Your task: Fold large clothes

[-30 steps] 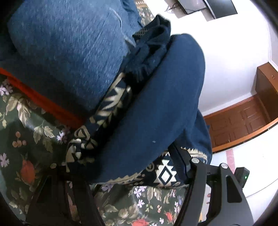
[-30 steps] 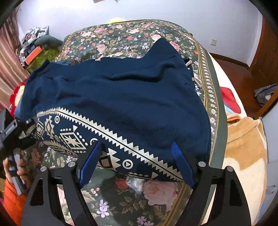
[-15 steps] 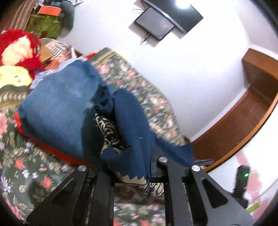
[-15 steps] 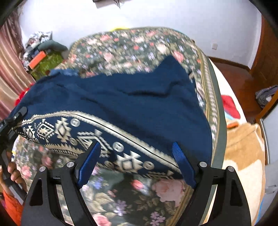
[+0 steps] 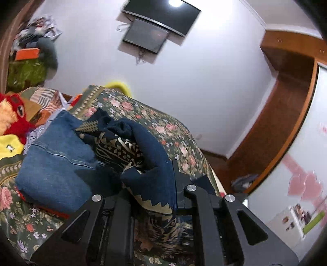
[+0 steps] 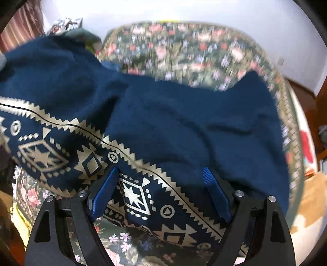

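I am looking at a bed covered by a dark green floral bedspread [image 6: 184, 53], which is filling most of both views. Lying across it is the large navy blue garment with a cream geometric border band [image 6: 184, 126]; in the right wrist view it is spreading from the near edge of the bed toward the far side, with its patterned hem nearest to me and its left part rising off the bed toward the upper left of that view. In the left wrist view the same garment [image 5: 151, 163] is bunching up in folds, lifted clear of the bedspread [image 5: 169, 131]. Just beside it on the left, a folded blue denim piece [image 5: 55, 169] is lying on the bed, with a red edge showing under it.

On the white wall beyond the bed I am seeing a dark flat screen [image 5: 163, 16] with a smaller dark panel under it, and wooden door framing [image 5: 286, 114] to the right.

My left gripper [image 5: 155, 196] is clamping its black fingers together on a gathered corner of the garment, the cloth spilling out above and below the pinch. My right gripper [image 6: 161, 180] is pointing steeply down at the patterned hem; its blue-padded fingers [image 6: 106, 190] are standing wide apart and opening further, with the hem lying between them but not pinched.
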The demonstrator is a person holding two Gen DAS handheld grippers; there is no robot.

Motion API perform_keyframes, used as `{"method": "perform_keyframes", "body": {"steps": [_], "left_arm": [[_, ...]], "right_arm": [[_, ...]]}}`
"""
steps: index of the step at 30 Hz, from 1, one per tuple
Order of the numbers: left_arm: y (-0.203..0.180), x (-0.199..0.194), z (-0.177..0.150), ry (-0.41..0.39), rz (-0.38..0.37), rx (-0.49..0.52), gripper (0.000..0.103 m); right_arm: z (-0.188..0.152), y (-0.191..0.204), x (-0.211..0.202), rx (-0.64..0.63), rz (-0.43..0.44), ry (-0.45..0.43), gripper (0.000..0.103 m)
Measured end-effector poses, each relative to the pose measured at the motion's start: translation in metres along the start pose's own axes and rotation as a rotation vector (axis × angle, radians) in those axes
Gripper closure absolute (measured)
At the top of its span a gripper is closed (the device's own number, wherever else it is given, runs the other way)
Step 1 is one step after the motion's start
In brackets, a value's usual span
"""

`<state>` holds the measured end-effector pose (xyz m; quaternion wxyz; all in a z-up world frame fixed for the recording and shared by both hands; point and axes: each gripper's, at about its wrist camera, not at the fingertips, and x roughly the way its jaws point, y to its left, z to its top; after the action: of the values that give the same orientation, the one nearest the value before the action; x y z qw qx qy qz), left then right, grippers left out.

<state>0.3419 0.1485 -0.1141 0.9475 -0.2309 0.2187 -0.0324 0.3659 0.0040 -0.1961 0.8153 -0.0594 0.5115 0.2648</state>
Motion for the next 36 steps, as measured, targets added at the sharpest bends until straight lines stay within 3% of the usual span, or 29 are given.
{"method": "perform_keyframes", "body": {"steps": [4,8,14,19,22,25,28,29,31,36], "left_arm": [[-0.033,0.014,0.002,0.018,-0.032,0.045,0.091],[-0.072,0.031,0.004,0.047,-0.083,0.108,0.091],[-0.148,0.072,-0.023,0.165,-0.171,0.257,0.091],[-0.188,0.115,-0.083,0.39,-0.274,0.294,0.091],[-0.185,0.142,-0.121,0.577,-0.269,0.263,0.091],[-0.177,0.149,-0.146,0.673,-0.26,0.265,0.09],[-0.172,0.137,-0.145,0.704,-0.279,0.264,0.079],[-0.17,0.135,-0.141,0.707,-0.284,0.271,0.07],[-0.174,0.116,-0.135,0.698,-0.292,0.321,0.063],[-0.175,0.067,-0.119,0.585,-0.216,0.496,0.052]], "right_arm": [[-0.001,-0.005,-0.004,-0.011,0.043,0.003,0.017],[-0.006,-0.038,-0.037,0.104,0.131,-0.025,0.019],[-0.038,-0.103,-0.096,0.226,0.02,-0.124,0.019],[-0.068,-0.15,-0.119,0.313,-0.073,-0.121,0.019],[-0.087,-0.171,-0.128,0.372,-0.1,-0.11,0.019],[-0.099,-0.178,-0.137,0.391,-0.12,-0.107,0.019],[-0.101,-0.178,-0.149,0.385,-0.126,-0.115,0.019],[-0.1,-0.177,-0.153,0.38,-0.127,-0.123,0.019],[-0.098,-0.173,-0.163,0.366,-0.124,-0.146,0.019],[-0.074,-0.153,-0.17,0.317,-0.072,-0.209,0.019]]}}
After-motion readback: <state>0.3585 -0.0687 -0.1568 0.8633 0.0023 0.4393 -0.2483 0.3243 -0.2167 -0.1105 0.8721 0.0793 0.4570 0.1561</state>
